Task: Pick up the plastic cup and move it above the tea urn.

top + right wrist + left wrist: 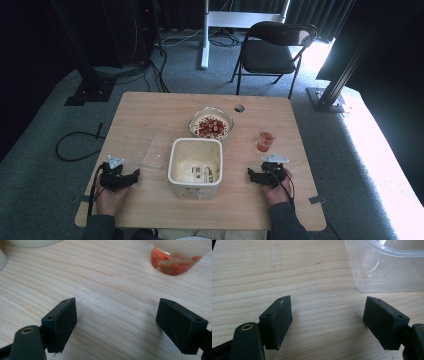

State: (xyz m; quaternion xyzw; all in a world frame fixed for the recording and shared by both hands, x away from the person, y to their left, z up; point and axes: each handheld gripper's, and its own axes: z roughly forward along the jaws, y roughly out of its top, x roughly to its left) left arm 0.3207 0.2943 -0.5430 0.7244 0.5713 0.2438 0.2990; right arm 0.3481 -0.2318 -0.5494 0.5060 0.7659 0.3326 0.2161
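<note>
A cream square tub (195, 167) stands at the middle of the wooden table (150, 107), near the front. Behind it sits a bowl (211, 125) of red and white food. A small clear cup (265, 141) of orange pieces stands to the right; in the right gripper view the cup (178, 256) is ahead of the jaws. A clear plastic lid (154, 155) lies left of the tub, and the lid (387, 265) shows ahead in the left gripper view. My left gripper (134, 174) (325, 322) rests open on the table, nothing between its jaws. My right gripper (251, 175) (117, 322) rests open and empty too.
A round cable hole (239, 108) is in the table's far edge. A black folding chair (272, 50) stands beyond the table, with stand feet (90, 90) and cables on the carpet around it.
</note>
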